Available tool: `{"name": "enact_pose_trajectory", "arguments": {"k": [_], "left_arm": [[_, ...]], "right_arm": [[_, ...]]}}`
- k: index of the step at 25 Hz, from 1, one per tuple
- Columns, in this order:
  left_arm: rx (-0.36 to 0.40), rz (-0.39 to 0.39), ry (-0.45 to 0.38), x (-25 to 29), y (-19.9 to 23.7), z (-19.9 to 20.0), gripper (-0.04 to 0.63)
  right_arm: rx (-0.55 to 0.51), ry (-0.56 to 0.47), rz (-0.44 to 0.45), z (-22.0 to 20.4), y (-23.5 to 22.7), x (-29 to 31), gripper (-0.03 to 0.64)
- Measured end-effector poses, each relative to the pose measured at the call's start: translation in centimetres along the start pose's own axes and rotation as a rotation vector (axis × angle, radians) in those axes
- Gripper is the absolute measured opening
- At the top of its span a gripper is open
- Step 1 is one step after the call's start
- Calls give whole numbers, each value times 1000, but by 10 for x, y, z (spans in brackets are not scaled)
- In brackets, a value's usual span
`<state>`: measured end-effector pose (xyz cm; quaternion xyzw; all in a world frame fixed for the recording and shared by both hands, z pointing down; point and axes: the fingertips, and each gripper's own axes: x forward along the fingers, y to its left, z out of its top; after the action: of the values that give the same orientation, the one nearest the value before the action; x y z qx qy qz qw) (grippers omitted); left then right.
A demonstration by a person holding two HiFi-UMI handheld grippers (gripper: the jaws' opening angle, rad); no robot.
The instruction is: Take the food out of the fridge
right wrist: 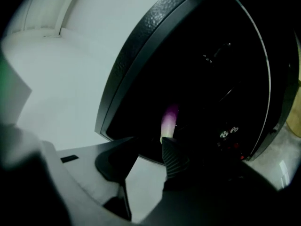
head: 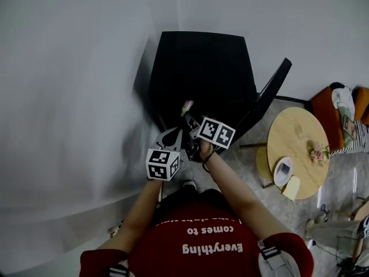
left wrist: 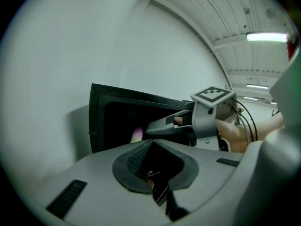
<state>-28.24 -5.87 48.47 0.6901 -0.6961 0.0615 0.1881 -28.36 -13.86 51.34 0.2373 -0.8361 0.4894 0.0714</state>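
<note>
A small black fridge (head: 202,56) stands against the white wall with its door (head: 270,92) swung open to the right. Inside lies a long food item, pale green and pink (head: 187,106), also visible in the left gripper view (left wrist: 136,134) and in the right gripper view (right wrist: 168,120). My right gripper (head: 189,119) reaches into the fridge mouth; its jaws (right wrist: 149,145) stand open, nothing between them, the food just beyond the tips. My left gripper (head: 173,138) hangs a little behind and to the left, its tips (left wrist: 151,144) meeting, shut and empty. The right gripper (left wrist: 157,126) also shows in the left gripper view.
A round wooden table (head: 297,133) stands to the right with a white plate (head: 282,171) and small flowers (head: 317,152) on it. An orange seat (head: 326,114) is at the far right. The white wall (head: 75,97) runs close on the left.
</note>
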Motion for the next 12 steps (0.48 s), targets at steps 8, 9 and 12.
{"name": "enact_pose_trajectory", "arguments": {"k": [8,9,12], "left_arm": [[-19,0,9,4,19,-3,6],[-19,3,12,4,21,-4,6],[-19,13,20,3,28,-7,6]], "right_arm": [[-53,18,-209,5,-31,50,213],[-36,27,-221,3,-34,56,215],[37,43,-229,-1,-39,69,215]]}}
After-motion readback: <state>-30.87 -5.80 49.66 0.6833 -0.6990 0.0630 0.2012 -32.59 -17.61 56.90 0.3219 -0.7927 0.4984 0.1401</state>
